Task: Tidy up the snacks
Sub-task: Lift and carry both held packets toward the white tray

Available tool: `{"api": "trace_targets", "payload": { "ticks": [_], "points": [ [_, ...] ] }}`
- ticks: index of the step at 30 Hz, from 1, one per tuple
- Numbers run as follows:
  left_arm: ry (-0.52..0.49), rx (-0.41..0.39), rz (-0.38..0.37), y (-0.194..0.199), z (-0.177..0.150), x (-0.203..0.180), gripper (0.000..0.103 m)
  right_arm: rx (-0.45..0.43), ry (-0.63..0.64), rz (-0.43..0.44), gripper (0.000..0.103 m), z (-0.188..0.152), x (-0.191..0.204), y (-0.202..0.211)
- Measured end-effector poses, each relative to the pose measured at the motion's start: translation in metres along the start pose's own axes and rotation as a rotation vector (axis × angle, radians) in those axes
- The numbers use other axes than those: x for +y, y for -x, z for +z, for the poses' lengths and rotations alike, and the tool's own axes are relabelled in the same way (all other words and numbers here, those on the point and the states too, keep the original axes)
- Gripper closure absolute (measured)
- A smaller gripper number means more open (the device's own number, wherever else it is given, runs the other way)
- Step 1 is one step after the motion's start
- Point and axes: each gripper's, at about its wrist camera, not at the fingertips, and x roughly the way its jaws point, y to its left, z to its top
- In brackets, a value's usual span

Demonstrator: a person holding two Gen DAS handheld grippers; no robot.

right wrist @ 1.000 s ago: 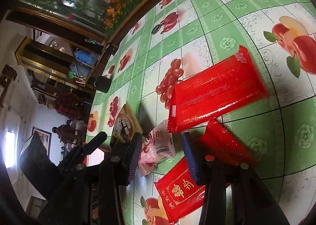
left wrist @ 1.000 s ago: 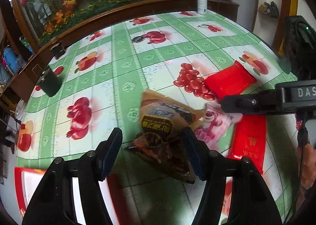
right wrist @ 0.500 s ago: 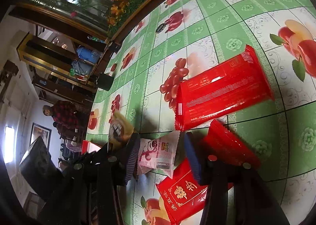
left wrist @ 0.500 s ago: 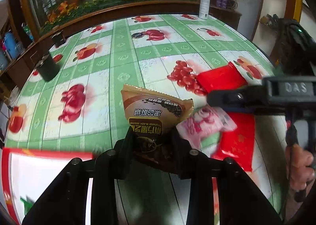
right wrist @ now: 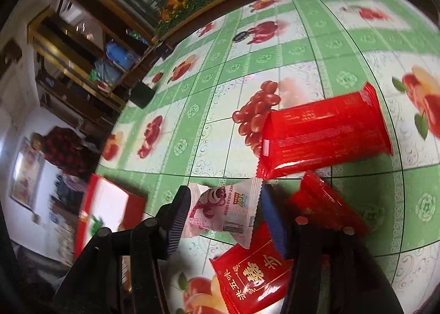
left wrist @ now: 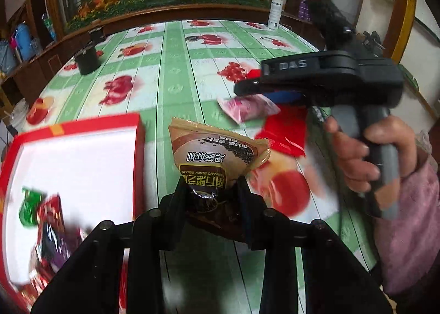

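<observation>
Left gripper (left wrist: pixel 211 198) clamped on brown packet (left wrist: pixel 217 154); right gripper (right wrist: pixel 224 220) opening, pink packet (right wrist: pixel 222 215) between jaws.

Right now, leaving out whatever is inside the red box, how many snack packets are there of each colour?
Red packets: 2
Pink-and-white packet: 1
Brown packet: 1
Total: 4
</observation>
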Motion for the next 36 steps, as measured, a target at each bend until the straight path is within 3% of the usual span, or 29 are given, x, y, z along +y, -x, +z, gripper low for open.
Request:
{"api": "trace_targets", "payload": {
  "ticks": [10, 13, 14, 20, 21, 22, 28, 36],
  "points": [
    [0.048, 0.003, -0.013, 0.011, -0.023, 0.006, 0.072, -0.044, 0.199, -0.164, 0.046, -0.017, 0.034, -0.011],
    [0.057, 0.002, -0.017, 0.014, -0.026, 0.008, 0.072, -0.066, 0.298, -0.279, 0.062, -0.025, 0.045, -0.016],
    [0.058, 0.002, -0.018, 0.014, -0.027, 0.009, 0.072, -0.074, 0.314, -0.294, 0.062, -0.026, 0.047, -0.017],
    [0.073, -0.004, -0.026, 0.019, -0.032, 0.013, 0.072, -0.086, 0.229, -0.23, 0.065, -0.022, 0.034, -0.01],
    [0.074, -0.008, -0.025, 0.021, -0.032, 0.014, 0.072, -0.09, 0.217, -0.224, 0.067, -0.022, 0.032, -0.008],
    [0.075, -0.012, -0.025, 0.022, -0.033, 0.014, 0.072, -0.092, 0.209, -0.218, 0.083, -0.021, 0.031, -0.007],
    [0.087, -0.049, -0.029, 0.037, -0.032, 0.018, 0.072, -0.125, 0.154, -0.199, 0.083, -0.016, 0.023, -0.002],
    [0.108, -0.109, -0.021, 0.062, -0.034, 0.03, 0.072, -0.231, 0.178, -0.053, 0.083, -0.016, 0.032, 0.019]
  ]
}}
